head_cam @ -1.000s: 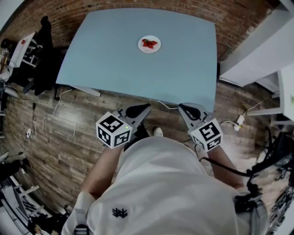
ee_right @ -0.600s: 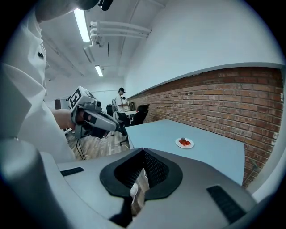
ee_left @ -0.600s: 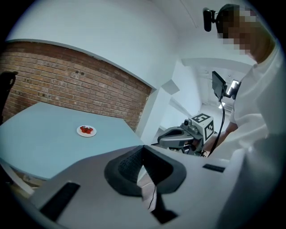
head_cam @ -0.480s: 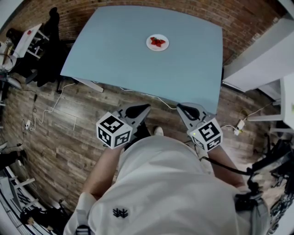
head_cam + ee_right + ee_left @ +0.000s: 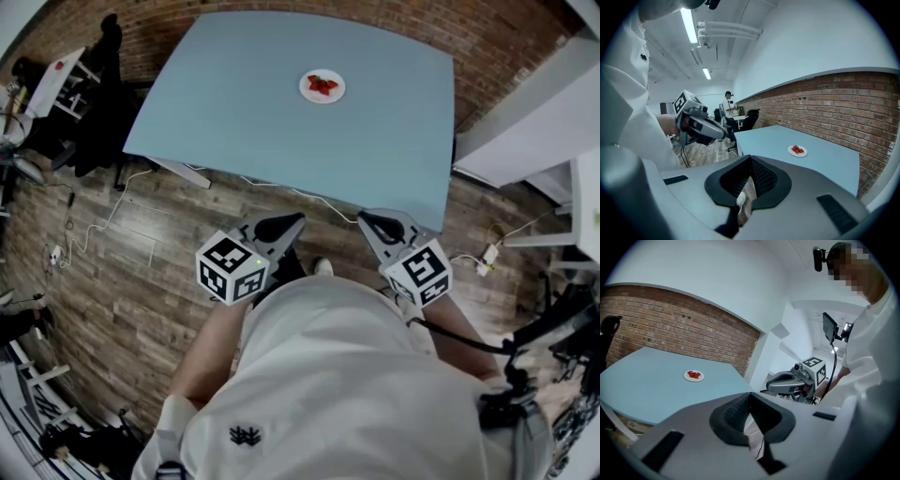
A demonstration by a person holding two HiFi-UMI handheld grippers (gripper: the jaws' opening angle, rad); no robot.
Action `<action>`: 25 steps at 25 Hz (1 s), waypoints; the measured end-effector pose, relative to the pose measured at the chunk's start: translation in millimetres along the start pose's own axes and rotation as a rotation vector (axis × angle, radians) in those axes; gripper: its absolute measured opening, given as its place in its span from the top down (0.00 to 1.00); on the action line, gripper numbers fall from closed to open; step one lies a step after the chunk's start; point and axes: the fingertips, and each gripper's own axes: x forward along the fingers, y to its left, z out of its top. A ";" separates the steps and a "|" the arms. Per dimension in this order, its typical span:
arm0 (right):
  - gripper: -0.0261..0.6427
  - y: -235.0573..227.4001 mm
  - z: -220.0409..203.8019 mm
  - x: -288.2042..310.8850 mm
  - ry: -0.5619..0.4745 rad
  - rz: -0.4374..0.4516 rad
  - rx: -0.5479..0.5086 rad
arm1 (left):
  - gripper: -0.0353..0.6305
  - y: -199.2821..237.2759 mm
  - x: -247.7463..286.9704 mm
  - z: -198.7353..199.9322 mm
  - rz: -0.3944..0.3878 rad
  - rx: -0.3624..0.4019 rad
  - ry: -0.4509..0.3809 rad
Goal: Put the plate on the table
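Observation:
A small white plate (image 5: 322, 86) with red pieces on it rests on the far part of the light blue table (image 5: 234, 103). Both grippers hang over the wooden floor, short of the table's near edge and close to the person's body. My left gripper (image 5: 284, 225) is shut with nothing in it. My right gripper (image 5: 375, 224) is shut too and holds nothing. In the left gripper view the plate (image 5: 694, 376) lies far off on the table (image 5: 642, 390). In the right gripper view the plate (image 5: 798, 150) is likewise far away on the table (image 5: 829, 157).
A black chair (image 5: 94, 112) stands at the table's left. White furniture (image 5: 534, 112) stands at the right. Cables (image 5: 103, 225) trail over the wooden floor. A brick wall (image 5: 843, 103) runs behind the table. A person (image 5: 727, 101) stands far down the room.
The head view has swung a little, so the table and plate sit further right in the picture. Both grippers stay shut in about the same place.

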 end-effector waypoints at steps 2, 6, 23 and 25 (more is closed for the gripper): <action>0.95 2.2 -1.0 0.9 0.002 0.007 -0.002 | 0.94 1.6 -1.7 -2.2 0.009 -0.002 0.000; 0.95 4.7 -5.1 2.2 0.022 0.002 0.001 | 0.94 6.7 -4.2 -6.8 0.020 -0.008 0.000; 0.95 -0.1 -19.2 3.7 0.065 -0.004 0.021 | 0.94 19.4 7.5 -15.3 0.045 -0.018 0.015; 0.95 -2.8 -22.4 6.9 0.076 -0.005 0.026 | 0.94 24.0 11.1 -17.2 0.043 -0.022 0.024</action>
